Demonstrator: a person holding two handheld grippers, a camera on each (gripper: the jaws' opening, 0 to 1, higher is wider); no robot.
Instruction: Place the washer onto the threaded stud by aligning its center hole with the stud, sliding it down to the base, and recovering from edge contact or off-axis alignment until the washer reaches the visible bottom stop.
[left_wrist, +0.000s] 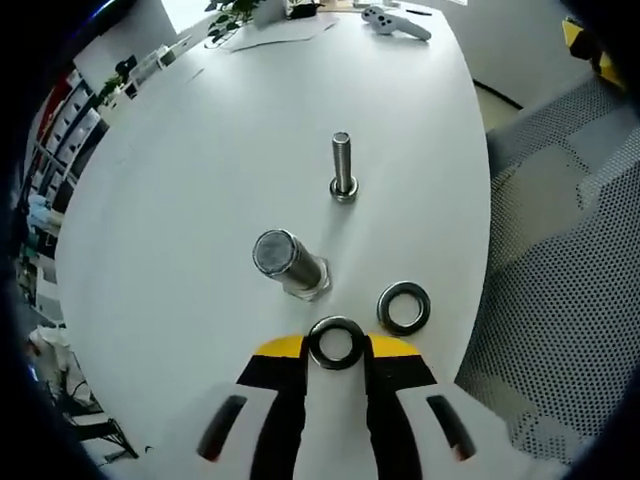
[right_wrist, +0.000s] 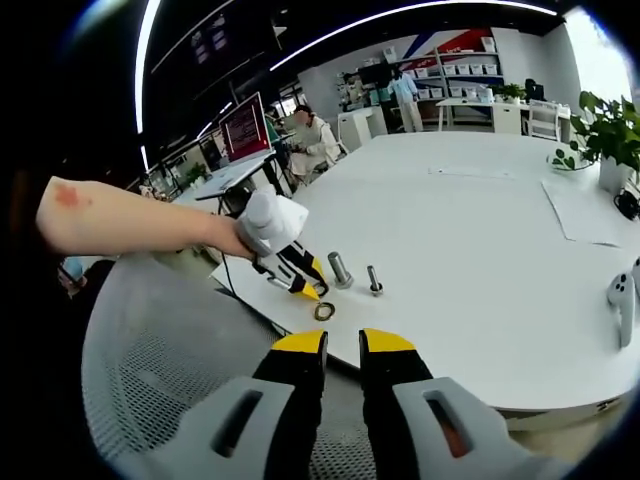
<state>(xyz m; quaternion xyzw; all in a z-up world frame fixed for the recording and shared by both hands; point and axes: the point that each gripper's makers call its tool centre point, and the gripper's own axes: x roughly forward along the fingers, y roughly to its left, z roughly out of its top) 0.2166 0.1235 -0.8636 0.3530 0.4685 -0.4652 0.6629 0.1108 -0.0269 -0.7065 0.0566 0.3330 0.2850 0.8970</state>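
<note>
White worktop (left_wrist: 200, 200) | left claw (left_wrist: 336, 345) clamped on washer (left_wrist: 336, 342), just short of big stud (left_wrist: 288, 262); second washer (left_wrist: 404, 307) lies beside | right claw (right_wrist: 342, 345) together, idle | next: centre hole over stud, lower

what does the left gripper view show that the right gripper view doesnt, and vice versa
The left gripper view alone shows a washer clamped in the left hand-held gripper, close to the large stud. The right gripper view alone shows the right hand-held gripper shut on nothing, hovering off the table edge, the person's forearm, and a potted plant. Both show the large stud, the thinner bolt and the loose washer on the white table.
</note>
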